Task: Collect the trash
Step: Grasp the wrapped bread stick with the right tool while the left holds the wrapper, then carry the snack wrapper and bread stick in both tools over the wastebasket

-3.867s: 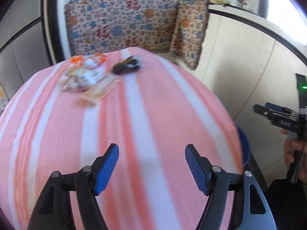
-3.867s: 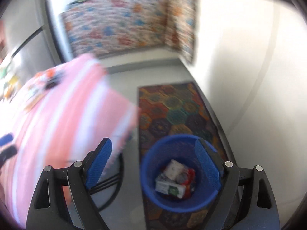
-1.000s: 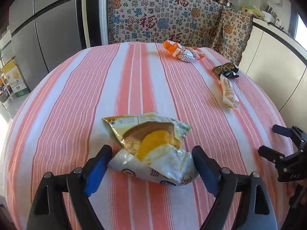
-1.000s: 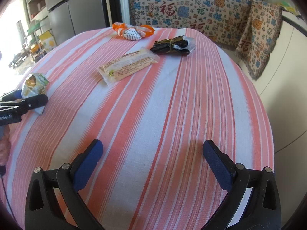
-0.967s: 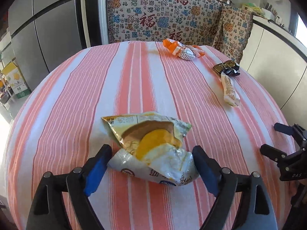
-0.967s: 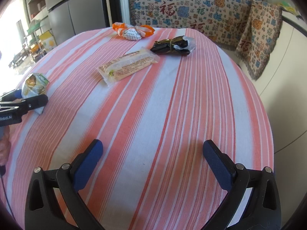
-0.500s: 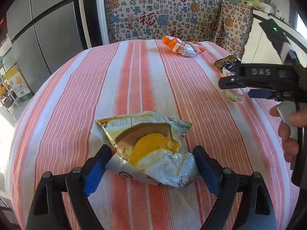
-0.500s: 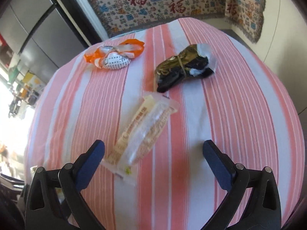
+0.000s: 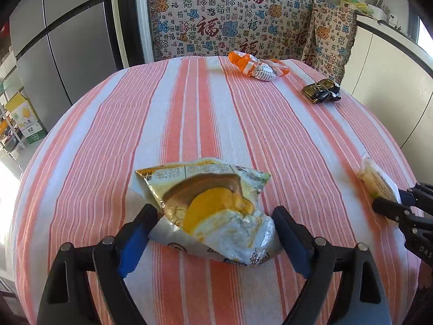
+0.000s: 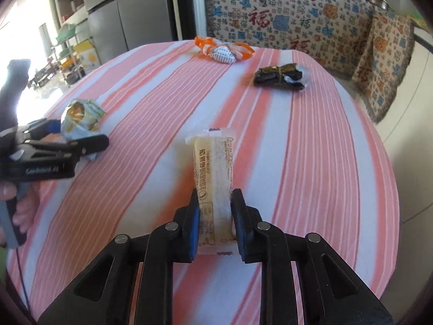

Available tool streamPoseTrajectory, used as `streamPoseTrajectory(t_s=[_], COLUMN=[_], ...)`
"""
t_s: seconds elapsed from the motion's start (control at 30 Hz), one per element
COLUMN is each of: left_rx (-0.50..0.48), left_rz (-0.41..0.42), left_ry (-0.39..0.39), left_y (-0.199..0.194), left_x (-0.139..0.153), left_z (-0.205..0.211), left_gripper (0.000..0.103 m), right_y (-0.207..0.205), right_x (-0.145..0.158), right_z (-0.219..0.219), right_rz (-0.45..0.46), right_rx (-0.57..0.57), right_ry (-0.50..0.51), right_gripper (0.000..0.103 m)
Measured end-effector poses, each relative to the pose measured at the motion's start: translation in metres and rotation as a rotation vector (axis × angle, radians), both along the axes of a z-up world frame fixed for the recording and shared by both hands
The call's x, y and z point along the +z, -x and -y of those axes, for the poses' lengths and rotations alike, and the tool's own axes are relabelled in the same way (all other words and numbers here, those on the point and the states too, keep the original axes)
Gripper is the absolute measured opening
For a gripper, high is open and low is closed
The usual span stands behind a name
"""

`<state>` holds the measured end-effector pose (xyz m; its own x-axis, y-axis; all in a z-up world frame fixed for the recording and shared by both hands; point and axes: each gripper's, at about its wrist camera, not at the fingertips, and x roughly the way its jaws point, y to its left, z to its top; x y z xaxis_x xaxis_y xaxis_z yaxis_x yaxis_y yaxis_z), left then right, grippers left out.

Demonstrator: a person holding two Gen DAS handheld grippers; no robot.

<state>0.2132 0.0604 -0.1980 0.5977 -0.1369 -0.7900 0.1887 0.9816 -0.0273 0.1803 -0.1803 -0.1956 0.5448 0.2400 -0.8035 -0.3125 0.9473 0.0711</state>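
Note:
A crumpled yellow-and-white snack bag [image 9: 213, 208] lies on the pink-striped tablecloth [image 9: 189, 122]. My left gripper [image 9: 213, 224] has a pad against each side of it; the same grip shows in the right wrist view [image 10: 70, 135]. My right gripper [image 10: 215, 216] is closing its jaws on a long pale snack packet [image 10: 213, 168], and both pads touch its near end. From the left wrist view that packet [image 9: 379, 181] and the right gripper [image 9: 397, 203] sit at the table's right edge. An orange-and-white wrapper [image 10: 224, 51] and a black-and-gold wrapper [image 10: 281, 77] lie farther back.
A patterned cloth [image 9: 230, 24] hangs over furniture behind the table. A grey fridge [image 9: 67, 54] stands to the left and white cabinets [image 9: 392, 81] to the right. A person's hand [image 10: 8, 189] holds the left gripper. The table's edge drops off close on the right.
My right gripper reached out over the long packet, then narrowed from wide open onto its near end. The packet now lies nearer the table's right edge. The left gripper and bag have not moved.

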Motion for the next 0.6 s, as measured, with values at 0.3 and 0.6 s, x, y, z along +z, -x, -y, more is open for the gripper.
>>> streamPoseTrajectory(t_s=[0.3,0.6], left_rx=[-0.03,-0.028], left_rz=[-0.023,-0.071], left_ry=[0.255,0.172], left_y=[0.02,-0.001], left_x=[0.017,0.017], left_z=[-0.051,-0.03], left_gripper=[0.089,0.056], right_y=[-0.002,-0.032], right_x=[0.018,0.015], right_z=[0.01,-0.008], right_rz=[-0.086,-0.144], right_rx=[0.071,0.078], right_ry=[-0.013,0.061], right_gripper=[0.07,0.016])
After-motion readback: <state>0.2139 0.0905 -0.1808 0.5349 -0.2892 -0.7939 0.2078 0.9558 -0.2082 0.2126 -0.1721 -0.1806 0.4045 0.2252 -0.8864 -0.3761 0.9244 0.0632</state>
